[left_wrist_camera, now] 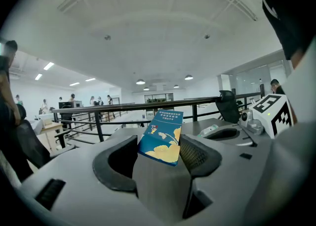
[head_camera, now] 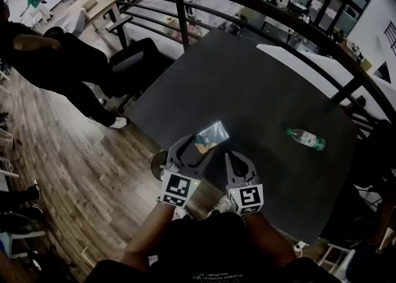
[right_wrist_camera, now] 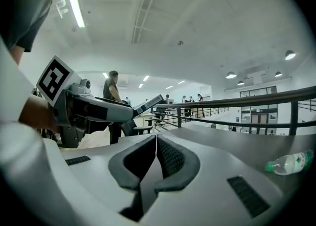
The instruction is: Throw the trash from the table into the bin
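Person in black (head_camera: 55, 59): stands on the wood floor (head_camera: 74, 170), off the counter's left edge.
Chair (head_camera: 133, 59): a dark office chair beside the counter's far left edge.
Counter (head_camera: 247, 83): dark and square. A curved railing (head_camera: 247, 3) runs behind its far edge.
Left gripper (head_camera: 195, 145): held at the counter's near edge, just beside the right gripper. Its jaws stand wide and are closed on the packet, one pad against each side.
Packet (left_wrist_camera: 162, 136): a small flat blue pack with yellow flowers and light print. It stands tilted between the left jaws with its upper part sticking out past the tips. In the head view it shows as a shiny slip over the counter, close to the near edge.
Right gripper (head_camera: 232, 158): level with the left gripper and to its right. Its jaws are pressed together with nothing between them.
Bottle (head_camera: 305, 139): clear plastic with a green label. It lies on its side on the counter toward the right edge, well apart from both grippers. In the right gripper view it lies at the far right.
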{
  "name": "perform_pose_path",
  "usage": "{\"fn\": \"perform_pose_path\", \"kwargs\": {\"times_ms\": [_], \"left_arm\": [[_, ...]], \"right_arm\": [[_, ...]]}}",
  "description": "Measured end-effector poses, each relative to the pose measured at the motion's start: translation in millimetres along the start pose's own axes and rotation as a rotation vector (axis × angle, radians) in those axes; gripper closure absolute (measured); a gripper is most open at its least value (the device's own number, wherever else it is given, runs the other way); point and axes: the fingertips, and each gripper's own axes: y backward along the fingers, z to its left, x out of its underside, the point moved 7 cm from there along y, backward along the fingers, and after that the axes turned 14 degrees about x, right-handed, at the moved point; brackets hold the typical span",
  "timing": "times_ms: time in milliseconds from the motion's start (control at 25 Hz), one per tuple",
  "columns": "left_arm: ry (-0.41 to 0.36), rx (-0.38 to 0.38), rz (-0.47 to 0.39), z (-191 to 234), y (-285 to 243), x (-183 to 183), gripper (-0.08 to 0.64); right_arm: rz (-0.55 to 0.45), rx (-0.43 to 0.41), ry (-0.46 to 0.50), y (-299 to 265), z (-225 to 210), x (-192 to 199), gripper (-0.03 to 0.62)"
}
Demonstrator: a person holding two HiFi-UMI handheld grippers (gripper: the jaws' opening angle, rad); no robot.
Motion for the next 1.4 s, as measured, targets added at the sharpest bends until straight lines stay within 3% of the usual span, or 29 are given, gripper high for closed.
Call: {"fn": "perform_pose_path", "kwargs": {"times_ms": [400, 880, 1400], "left_arm": [[0.053, -0.167, 0.04, 53.0, 97.4, 46.5, 0.276], [0.116, -0.342, 0.073, 92.4, 189.0, 91.2, 0.276], [0.217, -0.438, 0.114, 131.3, 243.6, 149.2, 0.276]], "right_arm": [[-0.01, -0.177, 0.01, -38.3, 119.4, -2.8, 0.568], [0.015, -0.367, 0.055, -62.8, 217.3, 9.5, 0.568], [0.048, -0.465, 0.082, -100.7, 294.7, 23.4, 0.568]]}}
